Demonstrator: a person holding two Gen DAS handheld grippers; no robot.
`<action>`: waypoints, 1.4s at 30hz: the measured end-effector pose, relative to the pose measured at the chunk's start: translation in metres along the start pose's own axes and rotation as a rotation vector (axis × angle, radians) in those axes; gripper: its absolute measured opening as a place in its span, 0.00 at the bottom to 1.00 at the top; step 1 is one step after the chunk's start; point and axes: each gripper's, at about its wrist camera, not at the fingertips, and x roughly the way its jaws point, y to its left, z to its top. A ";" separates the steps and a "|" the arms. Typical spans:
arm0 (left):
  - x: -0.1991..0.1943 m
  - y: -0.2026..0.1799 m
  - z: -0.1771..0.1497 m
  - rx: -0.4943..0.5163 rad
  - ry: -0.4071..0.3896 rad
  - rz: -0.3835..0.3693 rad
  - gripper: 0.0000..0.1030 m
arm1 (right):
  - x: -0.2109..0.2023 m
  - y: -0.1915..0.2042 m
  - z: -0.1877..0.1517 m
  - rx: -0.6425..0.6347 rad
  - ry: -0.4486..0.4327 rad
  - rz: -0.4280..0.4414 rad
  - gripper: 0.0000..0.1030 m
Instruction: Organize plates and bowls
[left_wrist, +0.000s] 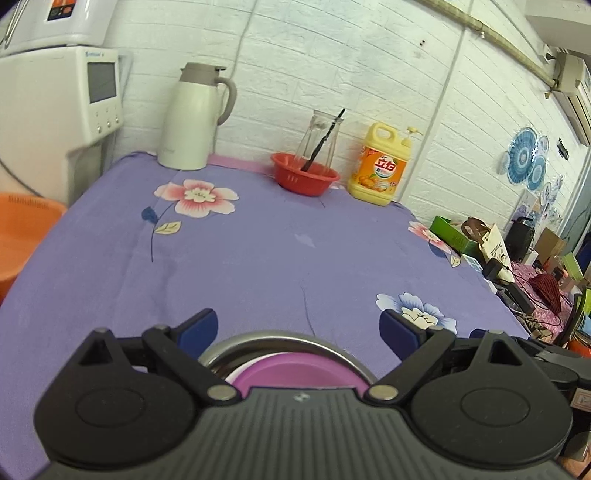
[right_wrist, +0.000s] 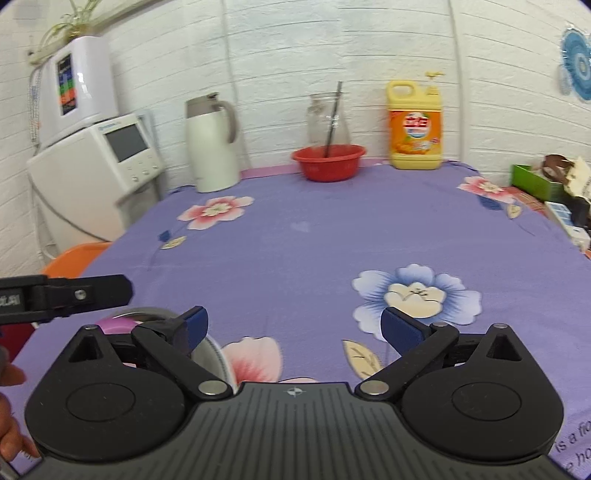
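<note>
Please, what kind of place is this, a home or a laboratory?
Most likely a home kitchen corner: a thermos jug, a yellow dish soap bottle and a red bowl stand on a flowered purple tablecloth.

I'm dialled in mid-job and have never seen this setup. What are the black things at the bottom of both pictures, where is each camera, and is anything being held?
No robot here: a person holds a pair of hand tongs in each hand, with a wide-angle camera on each looking forward along its blue-tipped fingers. One picture is from the left tongs, the other from the right tongs. Both are open and hold nothing.

Below the left tongs sits a metal bowl with a purple bowl nested inside. The right view shows the same stack at its lower left.

They rest on a purple flowered tablecloth. Along the back wall stand a white thermos jug, a red bowl with a glass jar behind it, and a yellow detergent bottle.
</note>
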 end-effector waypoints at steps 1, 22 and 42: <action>0.001 0.000 0.002 0.002 -0.002 -0.012 0.90 | 0.002 -0.001 0.000 0.007 0.003 -0.016 1.00; -0.030 -0.060 -0.021 -0.008 -0.041 -0.030 0.90 | -0.037 -0.045 -0.033 0.138 -0.007 -0.178 1.00; -0.105 -0.095 -0.114 0.071 -0.105 0.269 0.90 | -0.117 -0.039 -0.082 0.105 -0.057 0.044 1.00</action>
